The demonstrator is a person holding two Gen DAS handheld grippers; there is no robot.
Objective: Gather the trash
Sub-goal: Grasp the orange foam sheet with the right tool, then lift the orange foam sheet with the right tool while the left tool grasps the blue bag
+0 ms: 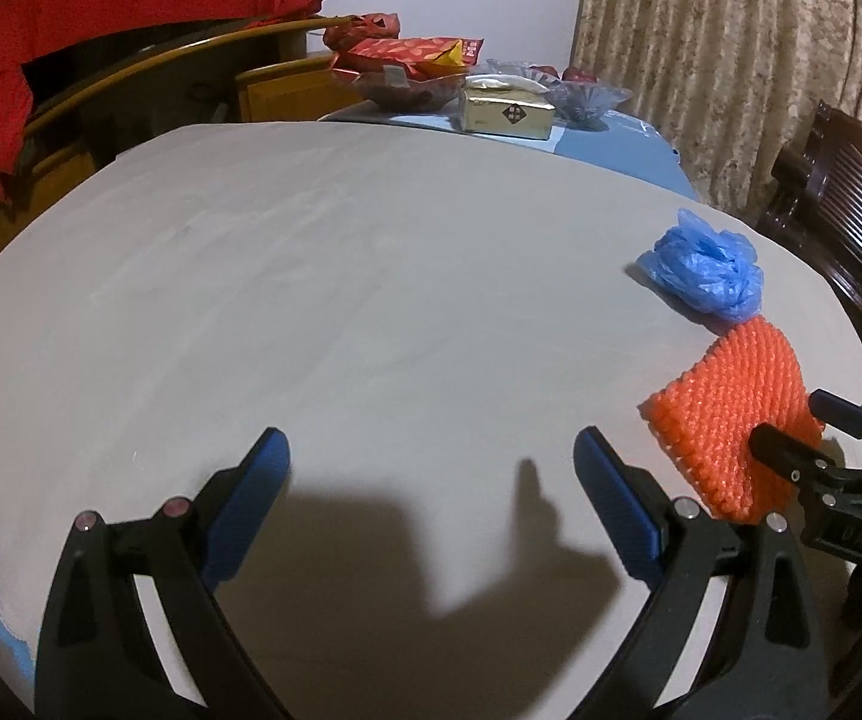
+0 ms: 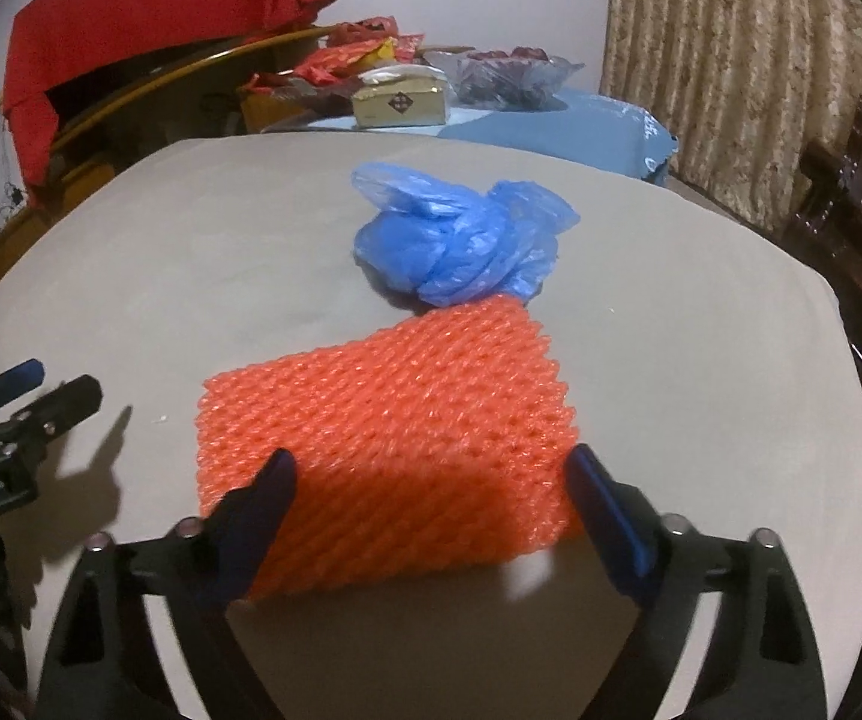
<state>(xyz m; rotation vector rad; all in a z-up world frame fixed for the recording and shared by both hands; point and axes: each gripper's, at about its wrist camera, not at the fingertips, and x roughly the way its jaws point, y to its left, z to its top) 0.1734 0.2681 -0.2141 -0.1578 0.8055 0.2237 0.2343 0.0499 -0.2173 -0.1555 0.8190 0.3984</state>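
An orange foam net sleeve [image 2: 383, 432] lies flat on the grey tablecloth [image 2: 131, 276]. A crumpled blue plastic bag [image 2: 460, 240] touches its far end. My right gripper [image 2: 431, 468] is open, its fingers straddling the near edge of the sleeve. In the left wrist view the sleeve [image 1: 730, 402] and the bag [image 1: 703, 267] lie at the right, with my right gripper [image 1: 814, 426] over the sleeve's near corner. My left gripper [image 1: 431, 450] is open and empty above bare cloth, left of the sleeve. It shows at the left edge of the right wrist view [image 2: 53, 384].
At the table's far end stand a gold box [image 1: 505, 111], red snack packets [image 1: 413, 54], a bowl [image 1: 413, 90] and clear bags on a blue cloth [image 1: 616, 144]. A dark wooden chair [image 1: 838, 204] stands at the right. A red cloth [image 1: 131, 6] hangs over wooden furniture at the back left.
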